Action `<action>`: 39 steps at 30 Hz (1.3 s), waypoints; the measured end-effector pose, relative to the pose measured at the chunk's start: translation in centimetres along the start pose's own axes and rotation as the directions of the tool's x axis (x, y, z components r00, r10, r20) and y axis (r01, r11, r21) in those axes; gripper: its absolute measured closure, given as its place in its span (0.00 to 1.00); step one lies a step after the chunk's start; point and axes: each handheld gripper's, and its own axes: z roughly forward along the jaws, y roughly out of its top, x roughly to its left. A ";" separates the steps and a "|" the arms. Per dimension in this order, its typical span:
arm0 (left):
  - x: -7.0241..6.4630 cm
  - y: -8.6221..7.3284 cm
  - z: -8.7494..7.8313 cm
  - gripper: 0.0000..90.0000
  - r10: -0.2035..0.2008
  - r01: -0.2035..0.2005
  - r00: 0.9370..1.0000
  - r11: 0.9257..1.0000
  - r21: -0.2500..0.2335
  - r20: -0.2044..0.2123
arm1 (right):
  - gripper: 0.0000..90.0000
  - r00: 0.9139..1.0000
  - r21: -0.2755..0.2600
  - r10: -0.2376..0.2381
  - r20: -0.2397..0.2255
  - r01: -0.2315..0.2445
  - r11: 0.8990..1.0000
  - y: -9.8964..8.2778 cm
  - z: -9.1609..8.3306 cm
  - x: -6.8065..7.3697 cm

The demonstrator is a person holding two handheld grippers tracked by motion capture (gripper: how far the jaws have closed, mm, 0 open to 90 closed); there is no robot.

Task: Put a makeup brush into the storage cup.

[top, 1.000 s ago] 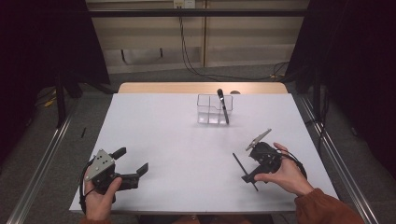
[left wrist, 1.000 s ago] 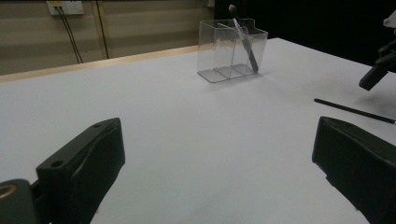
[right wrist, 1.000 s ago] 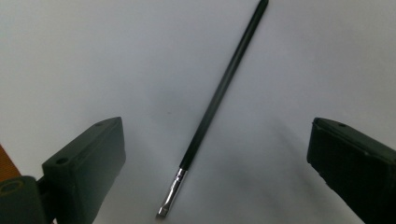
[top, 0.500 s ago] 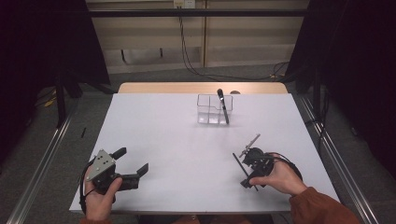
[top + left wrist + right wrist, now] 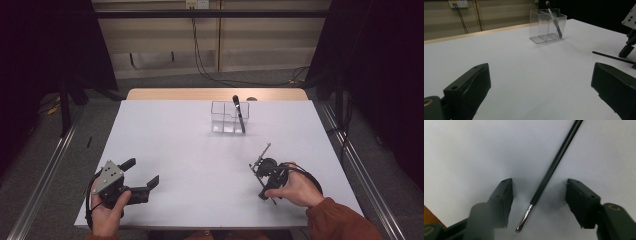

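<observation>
- Right gripper [image 5: 537, 203]: pointing down at the table, jaws have just been closing, pads not yet touching anything.
- Slim black brush [image 5: 554, 165], probably a makeup brush, lies flat on the white table [image 5: 175, 145] between those jaws, running diagonally.
- Left gripper [image 5: 142, 175]: jaws wide apart, holding nothing, well apart from brush.

White table [image 5: 165, 145] w/ wood strip [image 5: 150, 94] at far edge. Grey floor [image 5: 60, 150], metal rails [image 5: 45, 172] both sides. Beige panelled back wall [image 5: 165, 45] w/ outlet [image 5: 196, 4], black cables [image 5: 200, 55] hanging down. Black curtains [image 5: 380, 65] left & right; dim light
</observation>
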 end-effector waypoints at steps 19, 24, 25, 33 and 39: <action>0.0 0.0 0.0 0.03 0.001 -0.001 1.000 1.000 -0.001 -0.006 | 0.82 0.999 0.016 0.038 0.004 -0.038 0.999 0.0 -0.3 0.1; 0.0 0.0 0.0 0.03 0.001 -0.001 1.000 1.000 -0.001 -0.005 | 0.93 0.999 0.016 0.050 -0.010 -0.050 0.999 0.0 -0.3 -0.1; 0.0 0.0 0.0 0.03 0.000 0.000 1.000 1.000 -0.001 -0.006 | 0.95 0.999 0.017 0.051 -0.011 -0.050 0.999 0.0 -0.3 -0.1; 0.1 0.0 0.0 0.03 0.003 -0.003 1.000 1.000 0.004 -0.006 | 0.96 0.999 0.015 0.049 -0.015 -0.048 0.999 0.0 -0.3 -0.2; 0.2 0.0 0.1 0.03 -0.001 0.001 1.000 1.000 0.003 -0.003 | 0.96 0.997 -0.021 0.060 -0.039 -0.060 0.998 -0.4 -0.3 -0.6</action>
